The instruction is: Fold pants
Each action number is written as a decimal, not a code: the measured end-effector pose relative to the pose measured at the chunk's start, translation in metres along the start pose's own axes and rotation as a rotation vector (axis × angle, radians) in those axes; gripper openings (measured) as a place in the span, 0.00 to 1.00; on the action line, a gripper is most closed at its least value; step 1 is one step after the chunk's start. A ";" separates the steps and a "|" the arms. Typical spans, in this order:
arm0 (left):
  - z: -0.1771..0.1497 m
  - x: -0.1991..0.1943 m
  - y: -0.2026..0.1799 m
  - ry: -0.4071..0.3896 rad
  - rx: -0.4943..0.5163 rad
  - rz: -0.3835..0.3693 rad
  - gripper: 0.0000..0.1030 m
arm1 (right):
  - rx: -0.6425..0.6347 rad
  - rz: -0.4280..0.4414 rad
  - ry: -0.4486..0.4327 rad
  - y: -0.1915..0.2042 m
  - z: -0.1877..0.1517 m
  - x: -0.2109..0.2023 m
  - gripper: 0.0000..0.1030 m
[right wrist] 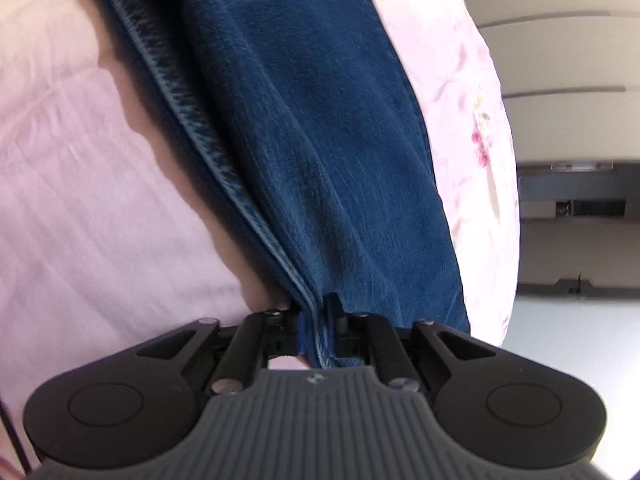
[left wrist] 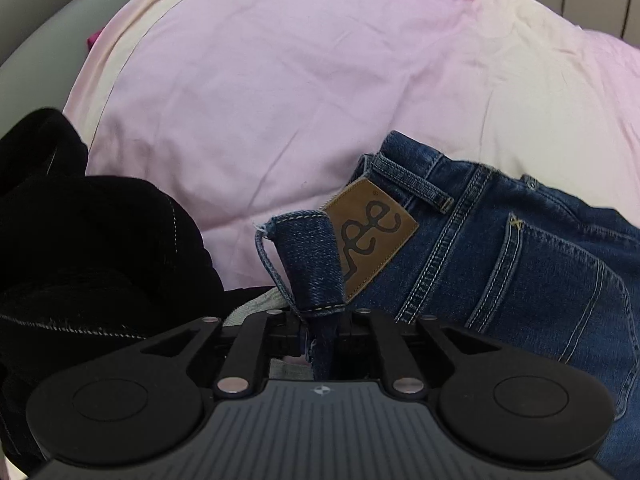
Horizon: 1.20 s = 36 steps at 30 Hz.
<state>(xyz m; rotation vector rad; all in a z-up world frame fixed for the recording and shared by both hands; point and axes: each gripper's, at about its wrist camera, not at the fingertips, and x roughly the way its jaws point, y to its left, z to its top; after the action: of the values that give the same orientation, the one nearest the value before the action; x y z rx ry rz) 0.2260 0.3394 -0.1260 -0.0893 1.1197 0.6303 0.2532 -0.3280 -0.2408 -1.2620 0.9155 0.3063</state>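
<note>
Blue denim jeans [left wrist: 500, 264] lie on a pink bed cover [left wrist: 280, 100], back side up, with a brown leather label [left wrist: 370, 236] and a back pocket showing. My left gripper [left wrist: 320, 332] is shut on a folded waistband edge next to the label. In the right wrist view the jeans [right wrist: 320, 140] stretch away from me as a long leg with a side seam. My right gripper [right wrist: 318, 332] is shut on the near end of that leg, and the cloth looks blurred.
A pile of black garments [left wrist: 80, 240] lies at the left, close to my left gripper. The pink cover [right wrist: 100, 200] has a floral edge [right wrist: 480, 132] at the right, and beyond it are a floor and furniture [right wrist: 580, 208].
</note>
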 end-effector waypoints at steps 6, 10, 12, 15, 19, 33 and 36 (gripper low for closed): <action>0.004 -0.027 0.006 -0.050 0.008 0.034 0.42 | 0.429 0.093 0.036 -0.066 -0.061 -0.010 0.36; 0.013 -0.060 -0.002 -0.149 0.002 0.014 0.54 | 0.925 0.165 0.063 -0.114 -0.138 -0.001 0.27; 0.020 -0.072 -0.015 -0.147 0.005 -0.043 0.54 | 1.211 0.215 0.030 -0.132 -0.181 0.006 0.28; 0.022 -0.083 -0.049 -0.131 0.046 -0.151 0.54 | 1.573 0.283 -0.020 -0.144 -0.231 0.026 0.28; 0.011 -0.096 -0.120 -0.138 0.180 -0.270 0.54 | 1.828 0.358 -0.067 -0.143 -0.256 0.055 0.24; 0.049 -0.079 -0.149 -0.183 0.253 -0.144 0.58 | 1.884 0.285 -0.103 -0.140 -0.255 0.088 0.04; 0.062 -0.061 -0.106 -0.156 0.176 -0.123 0.72 | 1.851 0.270 -0.067 -0.144 -0.247 0.089 0.05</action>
<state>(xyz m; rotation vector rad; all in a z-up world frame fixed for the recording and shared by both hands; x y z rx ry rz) 0.3131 0.2492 -0.0713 0.0419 1.0058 0.4202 0.3001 -0.6222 -0.2126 0.5735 0.8368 -0.3105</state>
